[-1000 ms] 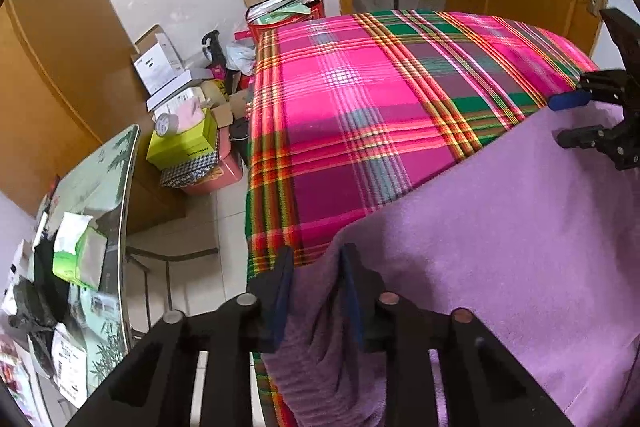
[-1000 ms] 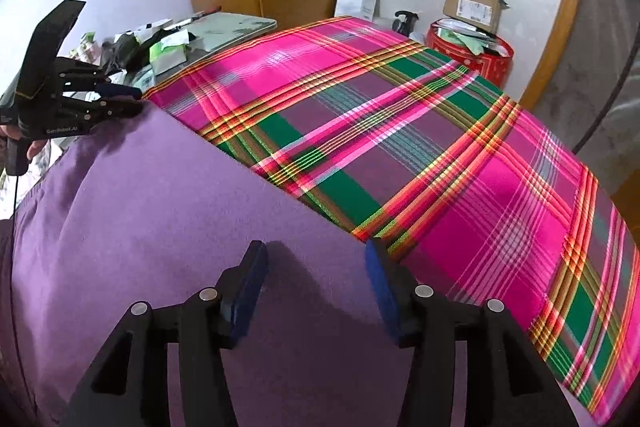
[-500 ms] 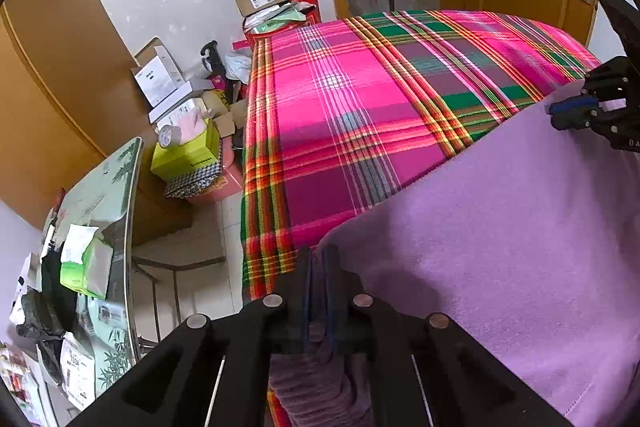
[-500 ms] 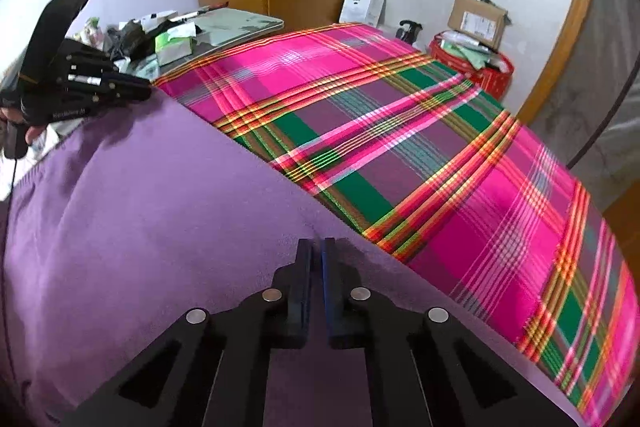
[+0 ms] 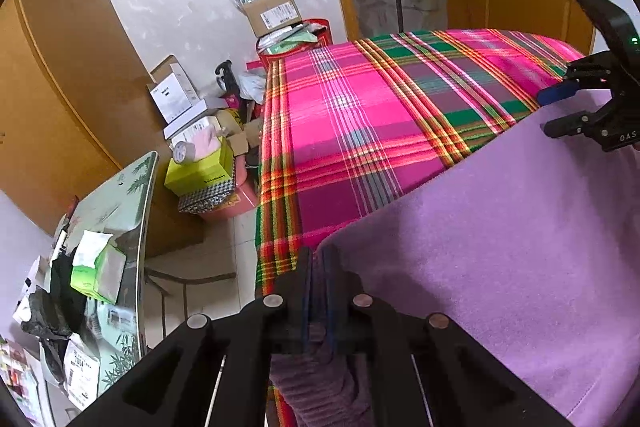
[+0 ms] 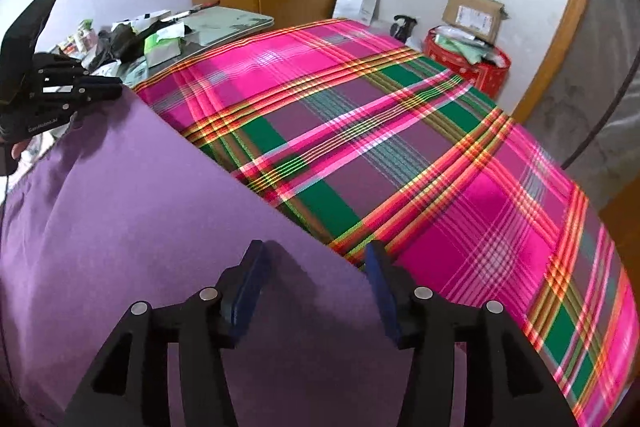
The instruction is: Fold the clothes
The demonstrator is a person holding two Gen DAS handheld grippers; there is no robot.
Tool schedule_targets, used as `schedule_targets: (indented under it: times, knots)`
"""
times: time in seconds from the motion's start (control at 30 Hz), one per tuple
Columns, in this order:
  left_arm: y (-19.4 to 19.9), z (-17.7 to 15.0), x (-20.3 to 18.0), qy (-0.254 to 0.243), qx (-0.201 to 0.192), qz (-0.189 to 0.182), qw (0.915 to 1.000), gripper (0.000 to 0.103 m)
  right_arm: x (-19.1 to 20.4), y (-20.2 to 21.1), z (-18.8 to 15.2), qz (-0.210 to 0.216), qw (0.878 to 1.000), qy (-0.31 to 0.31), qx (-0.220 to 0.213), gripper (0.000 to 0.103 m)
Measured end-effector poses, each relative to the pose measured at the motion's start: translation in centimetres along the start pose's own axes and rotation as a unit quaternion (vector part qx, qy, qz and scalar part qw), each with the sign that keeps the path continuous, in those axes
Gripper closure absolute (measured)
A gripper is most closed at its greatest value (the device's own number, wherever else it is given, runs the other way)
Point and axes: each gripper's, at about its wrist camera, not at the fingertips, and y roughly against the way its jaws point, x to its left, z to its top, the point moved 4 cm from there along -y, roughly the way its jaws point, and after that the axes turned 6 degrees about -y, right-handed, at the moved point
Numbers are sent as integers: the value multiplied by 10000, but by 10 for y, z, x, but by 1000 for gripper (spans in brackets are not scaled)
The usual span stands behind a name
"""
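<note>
Between the pinched jaws of the left gripper [image 5: 316, 267] sat a ribbed corner of the soft purple knit garment [image 5: 500, 247], which lay spread over the near part of the pink-and-green plaid bedcover [image 6: 400, 147]. Further along that far edge, the right gripper [image 6: 314, 287] stood wide apart, straddling the cloth without holding it. The edge appeared to run straight from one gripper to the other, its length crosswise to the bedcover.

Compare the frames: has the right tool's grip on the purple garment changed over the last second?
Yes. The right tool opened, shut, and is now open again over the purple garment, beside the plaid cloth.
</note>
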Motion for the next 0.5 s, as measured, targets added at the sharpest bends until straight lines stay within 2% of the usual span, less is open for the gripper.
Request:
schedule_targets:
  times: [0.17, 0.33, 0.4, 0.43, 0.47, 0.5]
  knots:
    - [17, 1, 2, 44, -302, 105, 9995, 98, -1, -1, -2, 172, 9998, -35, -39, 50]
    - [17, 0, 4, 74, -285, 130, 9995, 98, 2, 2, -5, 276, 9996, -14, -15, 51]
    - [18, 0, 4, 117, -302, 128, 9994, 98, 4, 3, -7, 303, 9995, 46, 30, 55]
    - [18, 0, 4, 139, -308, 125, 9994, 98, 6, 3, -7, 331, 9994, 73, 49, 63]
    - [18, 0, 5, 161, -313, 121, 9993, 98, 9, 4, -8, 377, 9992, 97, 64, 75]
    - [18, -1, 5, 189, -307, 118, 9993, 98, 13, 5, -9, 388, 9991, 144, 70, 79]
